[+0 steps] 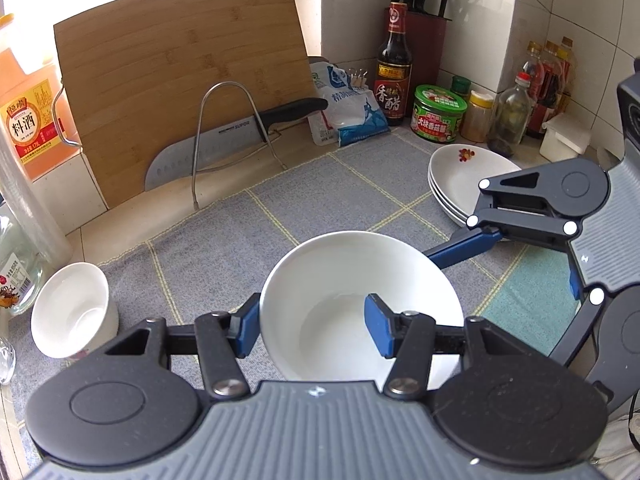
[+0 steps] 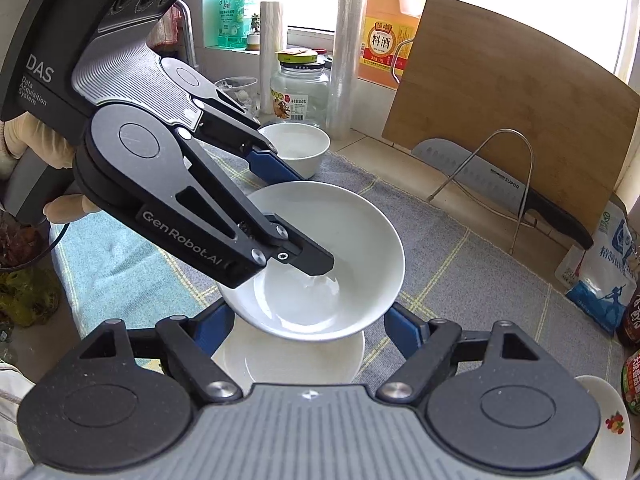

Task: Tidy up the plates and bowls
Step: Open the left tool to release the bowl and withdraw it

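Observation:
My left gripper (image 1: pixel 312 330) is shut on the rim of a large white bowl (image 1: pixel 352 280), one finger outside and one inside, holding it tilted above the grey checked mat (image 1: pixel 320 200). The same bowl (image 2: pixel 344 240) shows in the right wrist view, above another white bowl (image 2: pixel 296 360) that sits between the open fingers of my right gripper (image 2: pixel 306 330). A small white bowl (image 1: pixel 74 308) stands at the mat's left; it also shows in the right wrist view (image 2: pixel 298 146). Stacked white plates (image 1: pixel 460 180) with a floral mark lie at the right.
A bamboo cutting board (image 1: pixel 176 76) and a knife (image 1: pixel 224 140) in a wire rack lean at the back. Sauce bottles (image 1: pixel 394 68), jars (image 1: pixel 438 114) and a salt bag (image 1: pixel 352 108) line the back right. A cooking-wine jug (image 1: pixel 28 104) and glass jar (image 2: pixel 300 94) stand left.

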Demonstrator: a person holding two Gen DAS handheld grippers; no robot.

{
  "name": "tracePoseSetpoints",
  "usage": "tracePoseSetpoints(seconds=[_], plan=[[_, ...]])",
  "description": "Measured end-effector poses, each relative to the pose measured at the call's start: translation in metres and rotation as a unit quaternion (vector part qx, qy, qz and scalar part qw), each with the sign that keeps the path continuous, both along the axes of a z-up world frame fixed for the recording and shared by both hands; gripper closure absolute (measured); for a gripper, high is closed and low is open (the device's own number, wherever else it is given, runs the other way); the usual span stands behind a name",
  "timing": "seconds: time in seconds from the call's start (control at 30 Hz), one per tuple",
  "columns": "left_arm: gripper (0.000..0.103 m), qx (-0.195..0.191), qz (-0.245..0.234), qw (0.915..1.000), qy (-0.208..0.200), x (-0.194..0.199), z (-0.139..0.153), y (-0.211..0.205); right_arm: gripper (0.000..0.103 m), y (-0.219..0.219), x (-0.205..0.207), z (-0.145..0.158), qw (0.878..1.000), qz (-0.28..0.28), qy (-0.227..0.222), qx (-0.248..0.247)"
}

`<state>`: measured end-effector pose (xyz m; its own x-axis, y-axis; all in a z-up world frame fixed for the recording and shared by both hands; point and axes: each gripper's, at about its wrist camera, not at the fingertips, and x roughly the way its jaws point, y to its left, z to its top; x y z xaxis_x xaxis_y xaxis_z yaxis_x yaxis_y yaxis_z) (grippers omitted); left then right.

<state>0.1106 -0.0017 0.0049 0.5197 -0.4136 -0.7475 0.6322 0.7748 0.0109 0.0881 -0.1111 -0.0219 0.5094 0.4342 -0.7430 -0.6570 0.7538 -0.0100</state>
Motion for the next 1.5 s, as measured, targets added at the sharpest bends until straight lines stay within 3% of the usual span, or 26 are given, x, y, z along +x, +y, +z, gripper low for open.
tracePoseSetpoints(seconds=[0.6,1.4,1.5], plan=[[0.050,-0.004,0.002,0.9991,0.041,-0.007,-0.024,-0.002,0.018,-0.003,-0.010,-0.021,0.999,0.001,0.041,-0.005],[0.050,0.005,-0.010,0.9992,0.040,-0.007,-0.032,-0.004,0.018,0.000,-0.011,-0.030,0.999,-0.002,0.046,-0.016],[0.044,0.008,-0.010,0.9994,0.034,-0.007,-0.032,-0.003,0.015,-0.001,-0.011,-0.030,0.999,-0.001,0.046,-0.013]])
